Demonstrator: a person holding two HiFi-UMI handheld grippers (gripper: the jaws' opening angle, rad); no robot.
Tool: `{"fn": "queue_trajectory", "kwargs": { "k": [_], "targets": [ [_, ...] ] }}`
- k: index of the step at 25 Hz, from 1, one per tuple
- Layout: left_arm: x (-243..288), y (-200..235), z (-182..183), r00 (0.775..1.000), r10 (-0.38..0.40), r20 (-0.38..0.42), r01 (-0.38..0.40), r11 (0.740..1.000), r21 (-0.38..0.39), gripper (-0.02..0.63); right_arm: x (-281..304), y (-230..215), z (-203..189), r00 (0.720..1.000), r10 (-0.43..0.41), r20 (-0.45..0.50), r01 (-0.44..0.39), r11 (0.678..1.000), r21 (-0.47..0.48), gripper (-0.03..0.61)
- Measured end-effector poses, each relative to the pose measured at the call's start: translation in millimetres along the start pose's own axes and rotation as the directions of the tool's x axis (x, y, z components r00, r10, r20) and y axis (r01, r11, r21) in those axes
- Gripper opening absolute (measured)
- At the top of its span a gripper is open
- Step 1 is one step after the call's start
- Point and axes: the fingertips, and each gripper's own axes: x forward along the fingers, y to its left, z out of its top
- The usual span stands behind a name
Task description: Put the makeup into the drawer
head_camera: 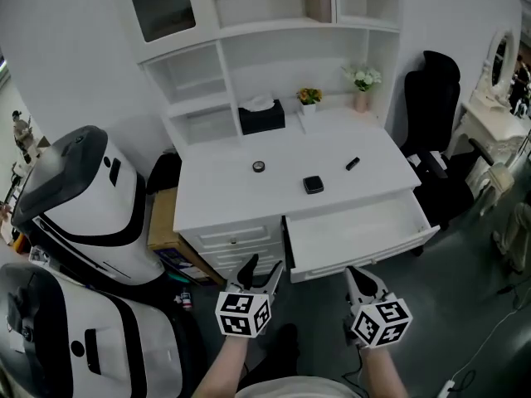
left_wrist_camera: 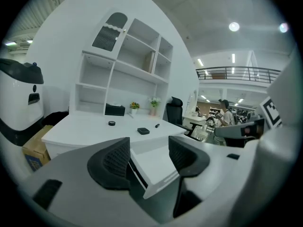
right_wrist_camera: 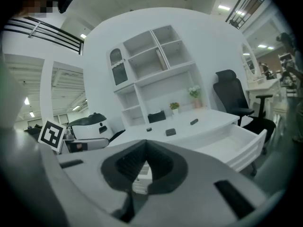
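This is a large open hall, likely a lab or workshop, with a staged bedroom corner. A white dressing desk with a shelved hutch (head_camera: 224, 185), a black high-backed office chair (head_camera: 431, 98) and a white vanity with an oval mirror (head_camera: 498, 60) stand beside bulky white-and-black machines (head_camera: 83, 197). Behind them are a railed mezzanine (left_wrist_camera: 236, 72) and round ceiling lamps (left_wrist_camera: 234, 26).

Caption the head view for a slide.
Left gripper and right gripper face the open drawer; makeup lies on the desk.

Three small black makeup pieces on the white tabletop (head_camera: 224, 193): one round tin (head_camera: 259, 166), one square case (head_camera: 313, 184), one slim stick (head_camera: 353, 163). One open white drawer (head_camera: 365, 259), two potted flower sprigs (head_camera: 309, 98) (head_camera: 362, 81), one black tissue box (head_camera: 261, 116).
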Motion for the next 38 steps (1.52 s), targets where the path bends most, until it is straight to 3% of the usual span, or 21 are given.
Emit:
{"fn": "queue_trajectory", "kwargs": {
  "k": [10, 21, 38],
  "targets": [
    [70, 36, 29, 0.998, -0.068, -0.018, 0.068, 0.998, 0.01, 0.268, 58, -21, 25, 0.998, -0.064, -0.011, 0.063, 0.998, -0.014, 0.002],
    [119, 46, 29, 0.988, -0.13, -0.08, 0.134, 0.989, 0.055, 0.293, 77, -45, 36, 0.99, -0.143, -0.011, 0.143, 0.99, 0.0, 0.002],
    [208, 43, 34, 0.96, -0.19, -0.206, 0.235, 0.946, 0.224, 0.299, 103, -95, 52, 0.983, -0.185, 0.008, 0.184, 0.982, 0.048, 0.002]
  ]
}}
